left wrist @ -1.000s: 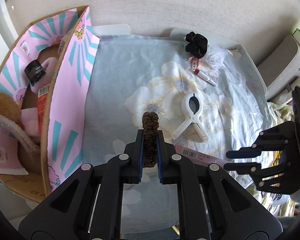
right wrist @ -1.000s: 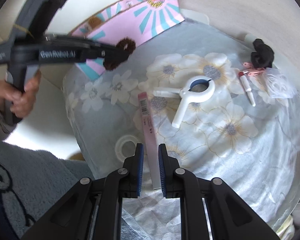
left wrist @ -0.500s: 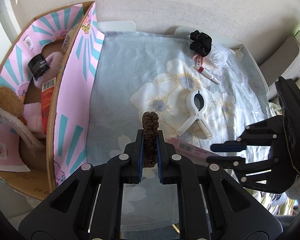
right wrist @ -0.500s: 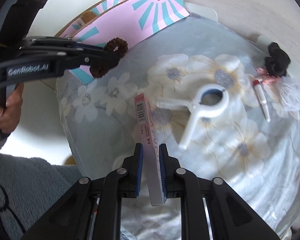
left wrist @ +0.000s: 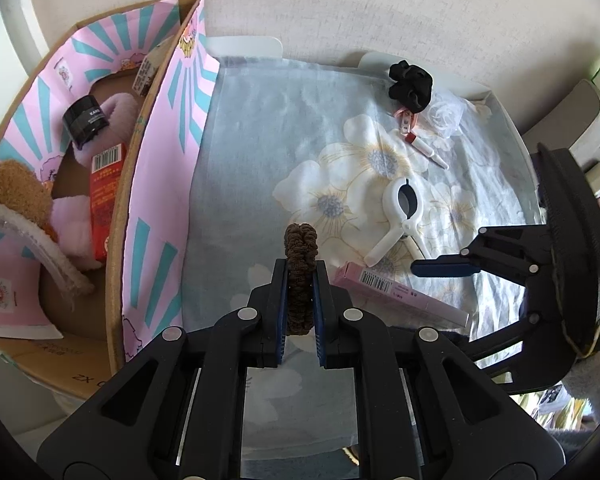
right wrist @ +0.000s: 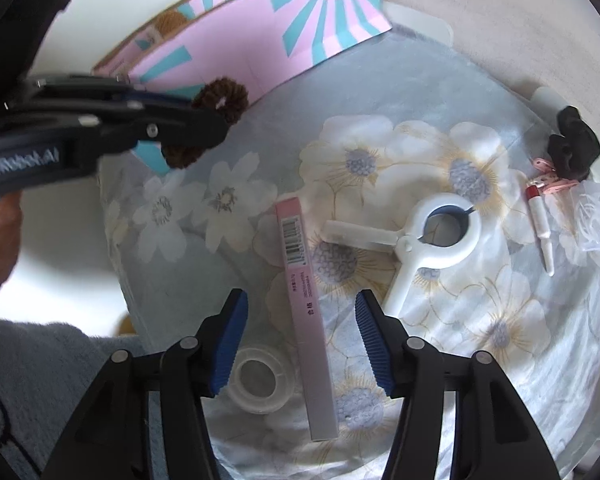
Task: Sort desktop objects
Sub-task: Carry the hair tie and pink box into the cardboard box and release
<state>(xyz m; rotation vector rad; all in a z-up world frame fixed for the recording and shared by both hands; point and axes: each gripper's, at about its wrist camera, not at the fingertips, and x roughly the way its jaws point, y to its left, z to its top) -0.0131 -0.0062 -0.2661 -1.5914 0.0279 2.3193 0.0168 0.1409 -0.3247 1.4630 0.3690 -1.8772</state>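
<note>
My left gripper (left wrist: pixel 300 268) is shut on a brown scrunchie (left wrist: pixel 299 276) and holds it above the flowered cloth, just right of the pink cardboard box (left wrist: pixel 156 184). The right wrist view shows that scrunchie (right wrist: pixel 216 114) at upper left, in front of the box wall. My right gripper (right wrist: pixel 300 304) hangs over a long pink carton (right wrist: pixel 306 304) lying on the cloth. Its jaws are opening, the carton lies between them, and the pads do not touch it. In the left wrist view the carton (left wrist: pixel 396 292) lies under the right gripper's fingers (left wrist: pixel 444 269).
A white clamp (right wrist: pixel 424 240), a clear tape roll (right wrist: pixel 258 380), a red-capped tube (right wrist: pixel 540 224), pink clips (right wrist: pixel 552 178), a black scrunchie (right wrist: pixel 572 144) and a clear lacy item (right wrist: pixel 594 220) lie on the cloth. The box holds a black jar (left wrist: pixel 85 118), a red packet (left wrist: pixel 104 188) and plush items.
The right gripper's jaws have spread from nearly shut to wide apart, and it has come lower and forward over the pink carton. The left gripper still holds the brown scrunchie in place.
</note>
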